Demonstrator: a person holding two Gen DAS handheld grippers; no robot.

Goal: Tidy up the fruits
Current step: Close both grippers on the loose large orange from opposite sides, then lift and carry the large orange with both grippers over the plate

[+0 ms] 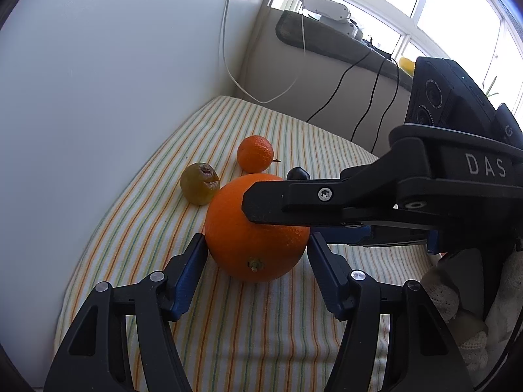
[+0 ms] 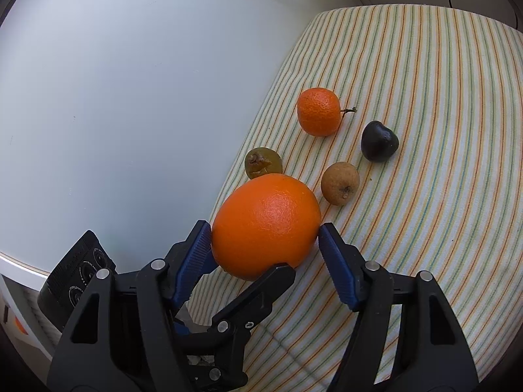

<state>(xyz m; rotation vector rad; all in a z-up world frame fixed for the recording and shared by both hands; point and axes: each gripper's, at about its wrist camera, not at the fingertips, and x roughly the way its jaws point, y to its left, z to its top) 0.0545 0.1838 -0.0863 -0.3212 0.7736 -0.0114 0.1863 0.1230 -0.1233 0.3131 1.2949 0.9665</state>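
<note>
Both your claws are closing in around the big orange (image 1: 258,228), which is sitting on the striped cloth (image 1: 261,326): your left claw (image 1: 258,248) is bracketing it half-wide with pads at its sides, and your right claw (image 2: 265,245) is touching it at both pads. Beyond it, a mandarin (image 2: 318,111), a dark plum (image 2: 379,142), a brown fruit (image 2: 340,187) and a green one (image 2: 263,162) are lying loose.

Under my tongs the bench wears a striped cloth (image 2: 425,98). On it lie a big orange (image 2: 266,225), a small mandarin (image 2: 318,111), a wrinkled green fruit (image 2: 263,162), a brown fruit (image 2: 340,183) and a dark plum (image 2: 379,141), all near one another.
</note>
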